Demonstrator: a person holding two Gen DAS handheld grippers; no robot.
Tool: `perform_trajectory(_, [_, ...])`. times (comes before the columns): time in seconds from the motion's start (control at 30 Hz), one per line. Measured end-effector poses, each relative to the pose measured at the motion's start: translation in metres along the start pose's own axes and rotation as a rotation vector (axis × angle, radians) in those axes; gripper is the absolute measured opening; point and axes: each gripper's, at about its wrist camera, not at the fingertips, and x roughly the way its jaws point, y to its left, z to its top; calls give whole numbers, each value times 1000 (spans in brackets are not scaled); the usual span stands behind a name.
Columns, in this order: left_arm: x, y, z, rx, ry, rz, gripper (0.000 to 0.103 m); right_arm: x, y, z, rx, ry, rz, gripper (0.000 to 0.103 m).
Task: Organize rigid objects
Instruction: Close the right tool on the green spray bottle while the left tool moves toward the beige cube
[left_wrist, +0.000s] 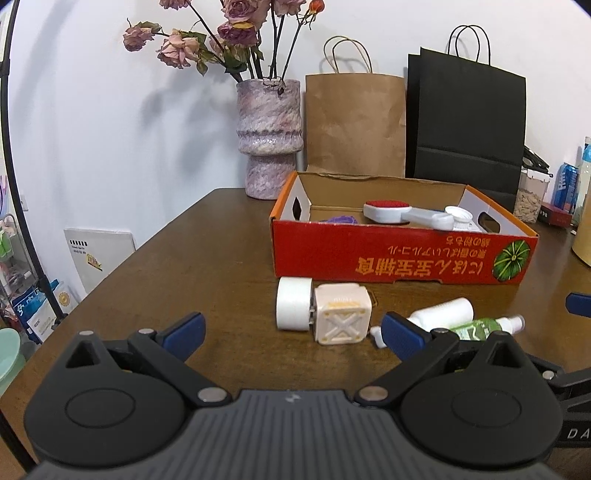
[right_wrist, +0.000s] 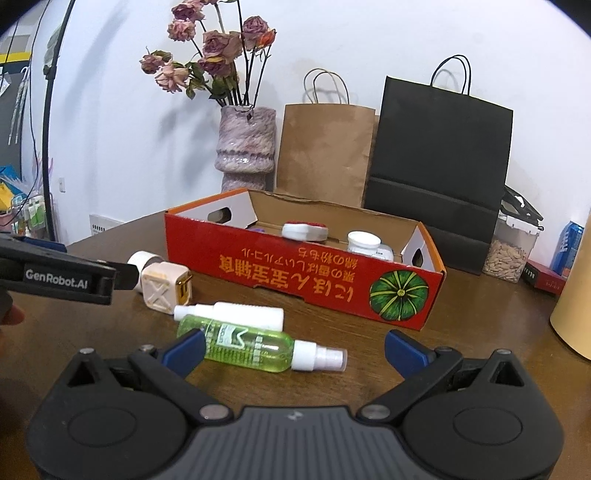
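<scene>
Hovering low over the dark, glossy wooden table (left_wrist: 207, 251), your left gripper (left_wrist: 293, 332) has its blue-padded jaws spread wide with nothing between them; your right gripper (right_wrist: 295, 349) is equally wide apart and empty. Ahead of your left one lie a squat white cylinder (left_wrist: 293, 308) and, touching it, a cream plastic charger cube (left_wrist: 341, 319) with a raised X moulded on its face. Near your right one, a clear green spray bottle (right_wrist: 251, 347) with a white nozzle lies on its side, its base just beside the left pad, and a matte white bottle (right_wrist: 236, 314) lies right behind it. Beyond these sits the shallow red cardboard box (right_wrist: 295, 277) printed with a green pumpkin; inside you can see a white brush with a red bristle pad (left_wrist: 388, 210) and a round white jar (right_wrist: 364, 242). A mottled, ribbed ceramic vase (left_wrist: 269, 136) holds dried roses
</scene>
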Motion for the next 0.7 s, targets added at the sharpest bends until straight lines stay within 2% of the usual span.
perform_trajectory(0.4, [4,5,-3,-11,33,-17,103,11,2,0,-48,40,50,103])
perform_trajectory(0.6, [7,7,-2,-23,39,-7,103,30,4,5,-156,66,119,103])
perform_trajectory(0.7, [8,8,-2,-26,40,-5,103,43,3,10,-180,74,185,103])
